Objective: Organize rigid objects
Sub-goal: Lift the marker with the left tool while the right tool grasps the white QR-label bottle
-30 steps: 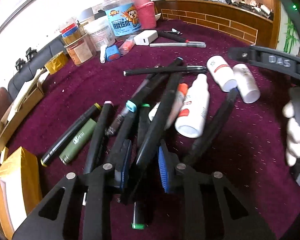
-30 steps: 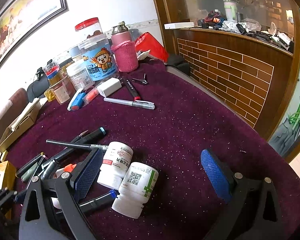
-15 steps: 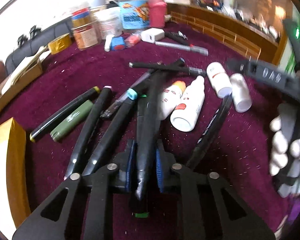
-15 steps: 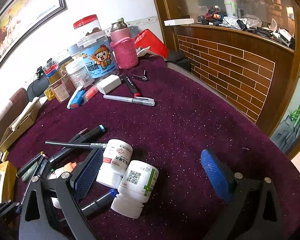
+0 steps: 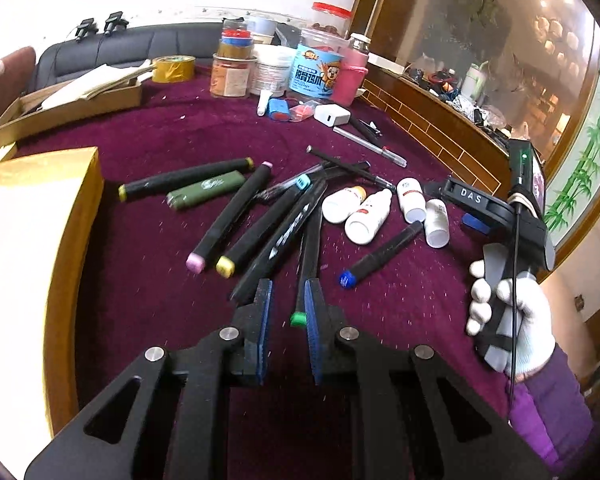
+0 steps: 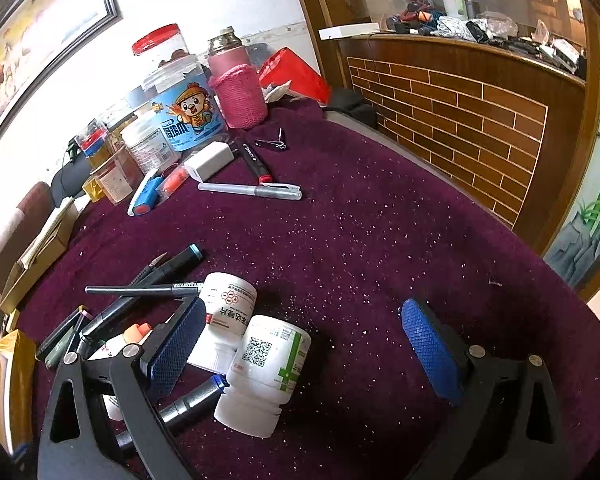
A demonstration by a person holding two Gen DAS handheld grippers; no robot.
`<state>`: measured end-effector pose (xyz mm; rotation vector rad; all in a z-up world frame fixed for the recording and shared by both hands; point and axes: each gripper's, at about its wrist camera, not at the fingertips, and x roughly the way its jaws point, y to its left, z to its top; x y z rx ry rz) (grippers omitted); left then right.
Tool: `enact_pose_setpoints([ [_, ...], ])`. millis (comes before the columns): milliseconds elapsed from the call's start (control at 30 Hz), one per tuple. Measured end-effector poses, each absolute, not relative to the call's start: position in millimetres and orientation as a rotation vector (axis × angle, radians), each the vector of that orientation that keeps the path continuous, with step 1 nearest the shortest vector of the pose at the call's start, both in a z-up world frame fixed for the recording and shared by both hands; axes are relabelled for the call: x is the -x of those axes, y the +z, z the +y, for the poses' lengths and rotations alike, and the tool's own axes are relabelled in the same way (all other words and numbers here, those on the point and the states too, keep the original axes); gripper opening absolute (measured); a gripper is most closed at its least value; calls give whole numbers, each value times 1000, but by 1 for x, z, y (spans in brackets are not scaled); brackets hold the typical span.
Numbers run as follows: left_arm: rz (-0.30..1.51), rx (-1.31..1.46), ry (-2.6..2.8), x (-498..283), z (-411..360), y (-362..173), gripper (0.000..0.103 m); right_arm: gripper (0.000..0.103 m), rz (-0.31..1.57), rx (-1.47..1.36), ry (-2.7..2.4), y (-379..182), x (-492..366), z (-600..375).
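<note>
Purple felt tabletop (image 5: 160, 128), cluttered. My left gripper (image 5: 286, 320) has just closed to a narrow gap; green-capped marker (image 5: 309, 256) lies against its right pad, apparently unclamped. Right gripper (image 6: 300, 344) spread wide over pill bottles (image 6: 260, 372). Marker looks light, stiff, slick; I'd grip mid-barrel.

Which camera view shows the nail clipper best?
The right wrist view: the nail clipper lies unobstructed on the cloth beyond the silver pen. In the left wrist view it is only a tiny, blurred shape.
</note>
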<state>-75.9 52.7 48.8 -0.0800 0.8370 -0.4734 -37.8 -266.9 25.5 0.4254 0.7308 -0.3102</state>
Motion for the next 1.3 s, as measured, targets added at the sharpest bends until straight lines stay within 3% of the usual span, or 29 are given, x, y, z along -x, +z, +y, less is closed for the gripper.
enact_pose_setpoints([
  [367, 899, 156, -449, 86, 83, 33, 19, 96, 789, -454, -86, 45, 76, -240],
  [700, 934, 11, -502, 67, 31, 30, 22, 93, 810, -380, -44, 51, 79, -233],
  [933, 967, -89, -476, 29, -9, 14, 21, 93, 846, -457, -39, 41, 74, -254],
  [1000, 964, -87, -474, 30, -8, 15, 12, 93, 859, -458, -38, 39, 70, -257],
  [1100, 964, -75, -496, 43, 1, 15, 12, 93, 867, -454, -34, 37, 66, -260],
  [1300, 1017, -66, -514, 58, 3, 15, 12, 85, 895, -413, -57, 34, 52, -263],
])
